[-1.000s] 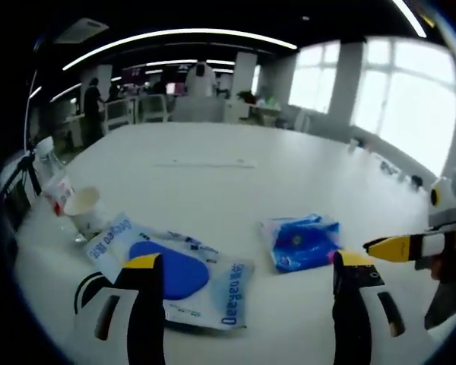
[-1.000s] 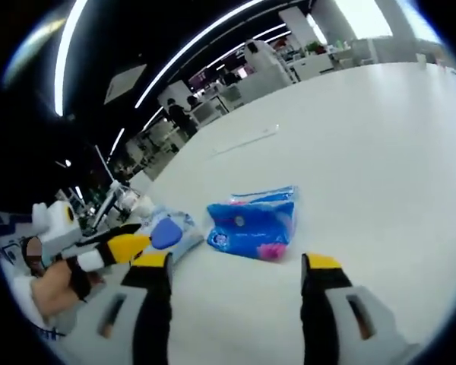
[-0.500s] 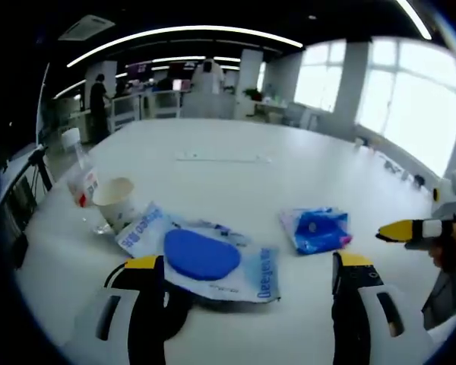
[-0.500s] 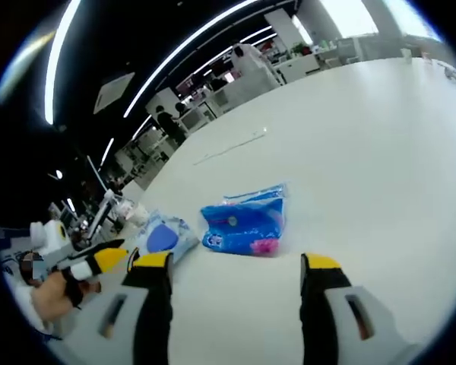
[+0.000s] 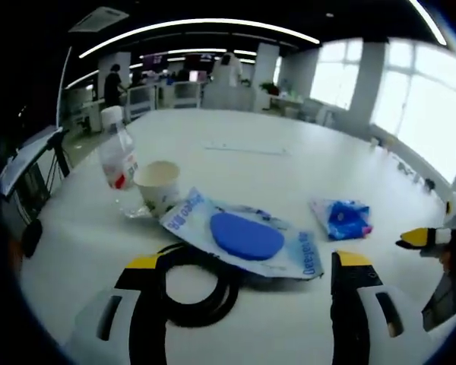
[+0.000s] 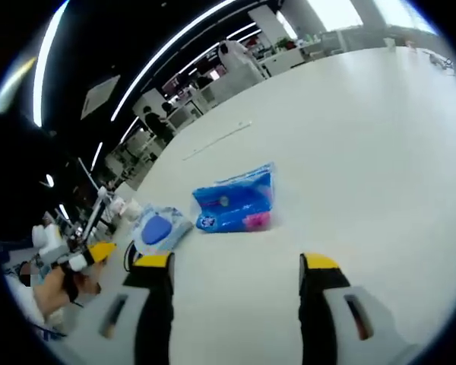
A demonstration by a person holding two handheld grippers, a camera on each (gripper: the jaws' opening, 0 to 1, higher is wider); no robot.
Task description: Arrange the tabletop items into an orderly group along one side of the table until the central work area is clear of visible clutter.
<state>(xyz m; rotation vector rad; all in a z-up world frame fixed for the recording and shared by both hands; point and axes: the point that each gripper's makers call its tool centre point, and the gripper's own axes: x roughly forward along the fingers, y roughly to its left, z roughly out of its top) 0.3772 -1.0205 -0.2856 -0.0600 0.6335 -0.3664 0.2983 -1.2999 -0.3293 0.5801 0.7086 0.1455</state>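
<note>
Landmark: I take the clear pack with the blue pad (image 5: 243, 237) on the tabletop (image 5: 235, 163).
Left of the pack: bottle (image 5: 117, 156) and paper cup (image 5: 157, 185), touching or nearly so.
Under the pack's near edge: black cable coil (image 5: 194, 285).
Right of the pack: blue packet (image 5: 344, 219), apart.
Left tool (image 5: 251, 266): jaws spread, empty.
Right tool (image 6: 234, 268): jaws spread, empty.
Step, my judgement: I should close squarely on the blue packet (image 6: 235, 204) and carry it beside the pack.
View difference: left gripper view gives the bottle, cup and coil clearly.

Black cable coil (image 5: 197, 285) partly hidden under pouch (image 5: 247, 237) (print blurred); bottle label (image 5: 119, 169) unreadable.
</note>
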